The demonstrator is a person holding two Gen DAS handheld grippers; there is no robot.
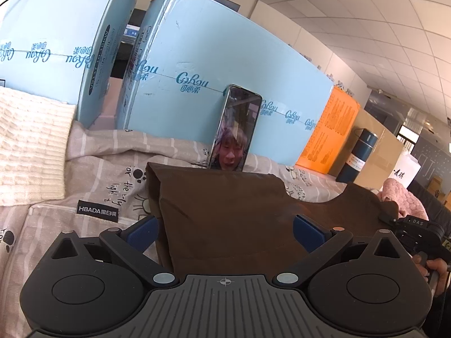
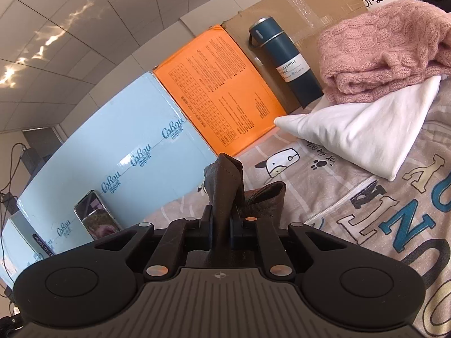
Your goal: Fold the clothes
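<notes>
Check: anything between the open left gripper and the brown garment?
Nothing visible. The left gripper is open, its fingers either side of the brown garment, nothing between them. The right gripper is shut on one corner.

Tiled ceiling (image 2: 70, 36) catches rippling light above stacked blue boxes (image 1: 225, 64).
</notes>
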